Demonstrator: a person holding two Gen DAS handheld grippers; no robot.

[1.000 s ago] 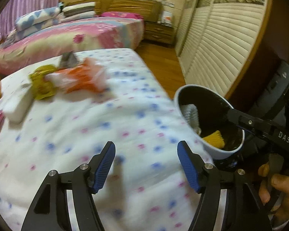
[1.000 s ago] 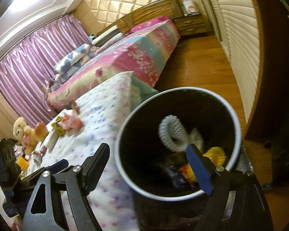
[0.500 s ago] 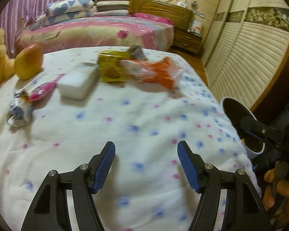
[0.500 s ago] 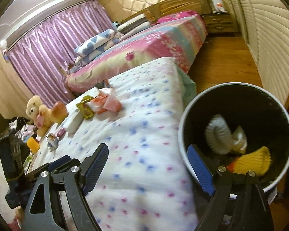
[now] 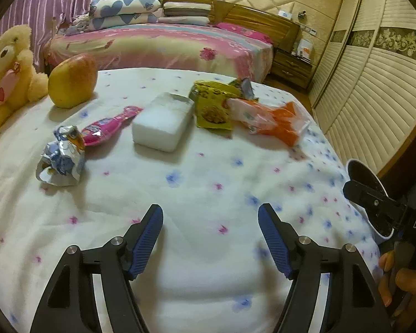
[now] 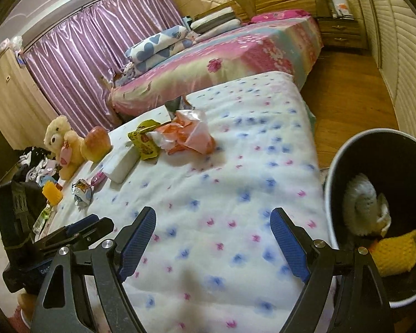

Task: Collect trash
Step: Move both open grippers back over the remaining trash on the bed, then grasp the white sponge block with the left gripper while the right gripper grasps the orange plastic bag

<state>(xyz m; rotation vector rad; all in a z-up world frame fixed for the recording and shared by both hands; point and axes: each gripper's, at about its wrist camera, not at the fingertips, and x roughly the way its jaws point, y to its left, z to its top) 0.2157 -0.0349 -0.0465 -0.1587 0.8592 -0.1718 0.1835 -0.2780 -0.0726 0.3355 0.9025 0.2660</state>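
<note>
Left tongs point(image 5: 210, 238): mine, spread wide, holding nothing.
Right tongs point(image 6: 213, 238): likewise spread, empty.
Wrappers point(image 5: 266, 118): lying on bed point(image 5: 208, 180).
Bin point(image 6: 374, 194): beside bed.

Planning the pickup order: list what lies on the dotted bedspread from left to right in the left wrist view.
Teddy bear → apple-shaped toy → crumpled foil wrapper → pink wrapper → white foam block → yellow snack bag → orange-and-clear plastic bag.
</note>
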